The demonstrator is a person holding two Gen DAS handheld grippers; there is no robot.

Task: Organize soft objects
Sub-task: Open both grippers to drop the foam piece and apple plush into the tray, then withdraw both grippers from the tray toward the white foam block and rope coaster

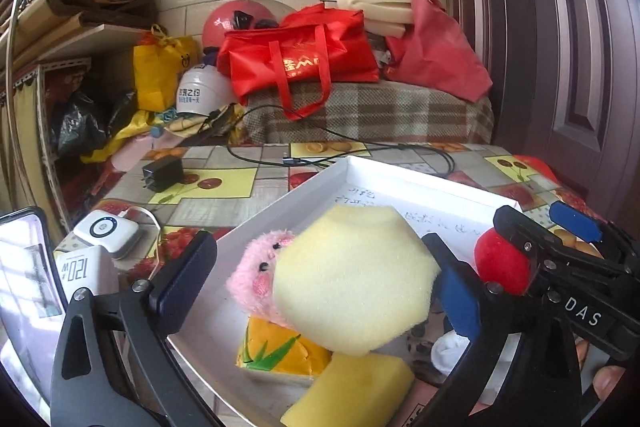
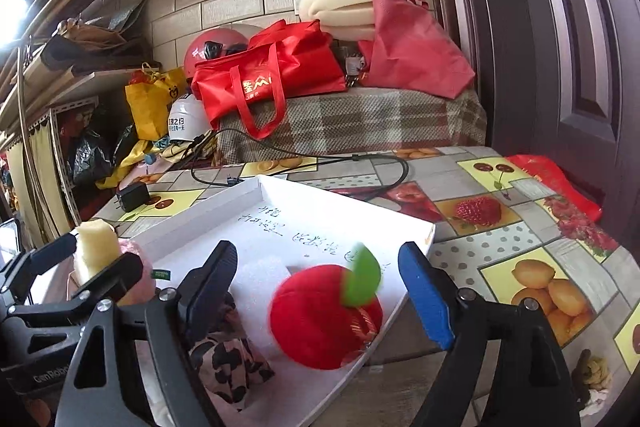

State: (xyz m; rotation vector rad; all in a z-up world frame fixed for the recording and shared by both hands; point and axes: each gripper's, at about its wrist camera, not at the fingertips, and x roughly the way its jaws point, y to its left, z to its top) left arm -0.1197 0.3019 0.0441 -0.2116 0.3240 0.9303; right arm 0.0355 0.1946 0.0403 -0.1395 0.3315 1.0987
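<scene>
The table (image 2: 500, 187), under its fruit-print oilcloth, fills the room's near side, and on it sits the shallow white box lid (image 1: 400, 179) with handwriting across its floor. Inside the lid, a pale yellow hexagonal sponge (image 1: 352, 279) hangs above the pile, and the left gripper (image 1: 320, 279) is spread wide around it — the blue pad on its right finger (image 1: 460, 295) presses against the sponge's edge, while the dark left finger stands well clear. From the right wrist view that same sponge looks pinched between the left gripper's fingers, so I cannot tell which it is.

Next down in size: a red plush apple (image 2: 324, 315) with a green leaf rests at the lid's near corner. The right gripper (image 2: 320, 283) straddles it, fingers spread wide, neither pad touching the plush.

Under the sponge peeks a pink plush animal (image 1: 252, 275), beside an orange-and-yellow printed block (image 1: 276, 351) and a darker yellow sponge (image 1: 352, 391). A leopard-print cloth (image 2: 228, 363) lies by the right gripper's dark finger. Behind the lid, a black charger (image 1: 162, 174) and its cable (image 1: 360, 147) sit on the oilcloth.
</scene>
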